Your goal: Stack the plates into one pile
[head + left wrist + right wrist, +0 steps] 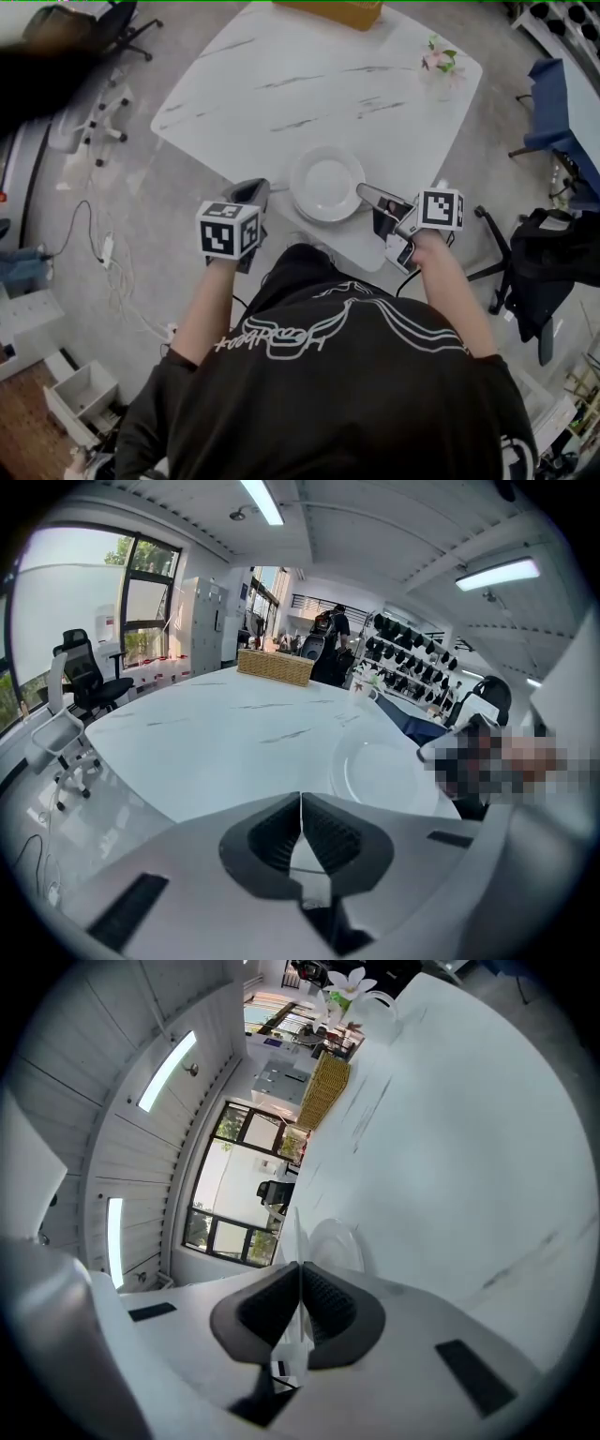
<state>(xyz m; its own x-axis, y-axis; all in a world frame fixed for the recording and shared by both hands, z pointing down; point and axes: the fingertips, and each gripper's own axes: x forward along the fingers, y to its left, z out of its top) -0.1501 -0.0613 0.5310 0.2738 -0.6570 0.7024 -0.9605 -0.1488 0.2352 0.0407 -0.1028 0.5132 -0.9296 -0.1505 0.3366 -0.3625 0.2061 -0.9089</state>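
A white plate (pixel 326 184) lies near the front corner of the white marble table (pixel 281 84). Whether it is one plate or a pile, I cannot tell. My right gripper (pixel 364 191) reaches in from the right and is shut on the plate's right rim. In the right gripper view that rim runs edge-on as a thin white sheet between the pads of the right gripper (pixel 299 1269), with the plate's bowl (pixel 334 1244) beyond. My left gripper (pixel 255 187) hovers at the table's edge just left of the plate, apart from it. The left gripper (pixel 301 797) is shut and empty; the plate (pixel 384 771) lies ahead to its right.
A woven basket (pixel 337 11) stands at the table's far edge and a small flower bunch (pixel 439 58) at the far right corner. Office chairs (pixel 89 122) stand on the floor to the left, a blue chair (pixel 555 108) and a black one (pixel 553 258) to the right.
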